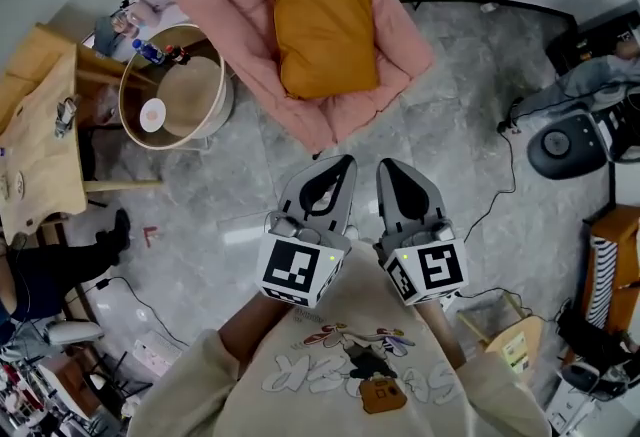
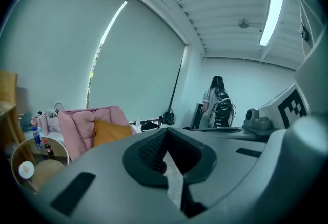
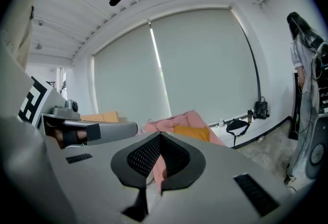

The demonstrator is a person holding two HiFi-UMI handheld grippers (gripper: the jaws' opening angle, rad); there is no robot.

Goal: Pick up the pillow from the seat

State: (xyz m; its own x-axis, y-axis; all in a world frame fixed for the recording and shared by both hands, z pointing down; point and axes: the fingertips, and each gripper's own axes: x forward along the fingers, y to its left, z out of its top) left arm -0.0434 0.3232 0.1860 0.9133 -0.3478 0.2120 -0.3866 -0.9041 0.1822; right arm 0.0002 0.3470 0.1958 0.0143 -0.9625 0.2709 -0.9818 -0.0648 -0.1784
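Head view: the left gripper [image 1: 343, 163] and the right gripper [image 1: 390, 167] are held side by side in front of the person's chest, both pointing toward the pink padded seat [image 1: 235, 5]. Both are clenched with nothing in them. The mustard pillow [image 1: 323, 25] lies in the middle of that seat, well apart from both grippers. A round wooden side table [image 1: 205, 115] stands just beside the seat (a few small bottles sit at its rim).

Left gripper view: the jaws meet tip to tip, empty. Beyond them, to the left, the mustard pillow [image 2: 109, 133] leans against the pink padded seat [image 2: 77, 124]. A person [image 2: 217, 101] stands at the far wall.

Right gripper view: the jaws are pressed together, holding nothing. The mustard pillow [image 3: 192, 133] rests on the pink padded seat [image 3: 163, 126] straight beyond the tips, and a black bag [image 3: 237, 125] lies to the right by the wall
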